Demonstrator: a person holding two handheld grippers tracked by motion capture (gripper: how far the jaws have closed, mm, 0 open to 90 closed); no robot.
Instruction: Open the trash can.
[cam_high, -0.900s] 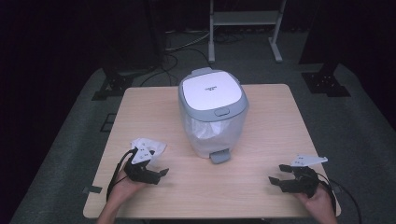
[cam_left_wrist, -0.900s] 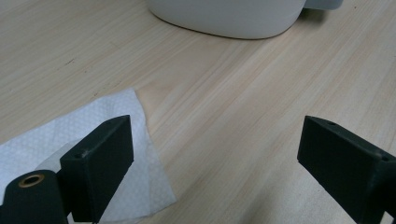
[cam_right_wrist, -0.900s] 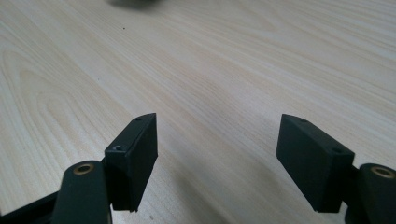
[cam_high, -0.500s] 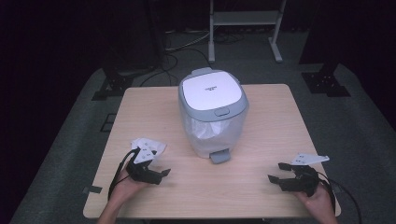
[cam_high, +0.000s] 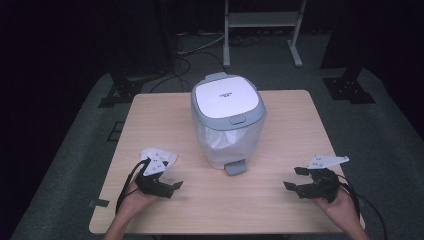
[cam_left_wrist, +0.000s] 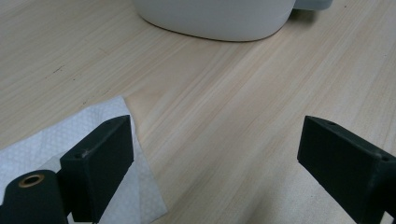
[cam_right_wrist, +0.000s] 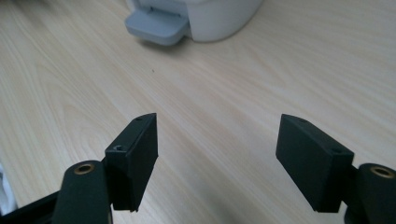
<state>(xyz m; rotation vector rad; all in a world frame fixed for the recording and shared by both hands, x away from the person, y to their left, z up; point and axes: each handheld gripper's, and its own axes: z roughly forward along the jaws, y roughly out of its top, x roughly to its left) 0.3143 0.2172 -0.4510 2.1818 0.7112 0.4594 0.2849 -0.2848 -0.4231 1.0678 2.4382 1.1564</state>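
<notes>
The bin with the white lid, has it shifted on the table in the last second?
No. The bin stands at the same spot against the table's far edge, lid shut, pedal toward the person.

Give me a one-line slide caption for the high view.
Two open hand-held grippers, left and right, rest either side of a closed pedal bin; a paper towel lies by the left.

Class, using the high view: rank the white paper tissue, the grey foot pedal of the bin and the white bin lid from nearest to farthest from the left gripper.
From the left gripper:
1. White paper tissue, lying on the table just beyond it.
2. Grey foot pedal, at the bin's base, towards the table's middle.
3. White bin lid, on top of the bin, farther back.
</notes>
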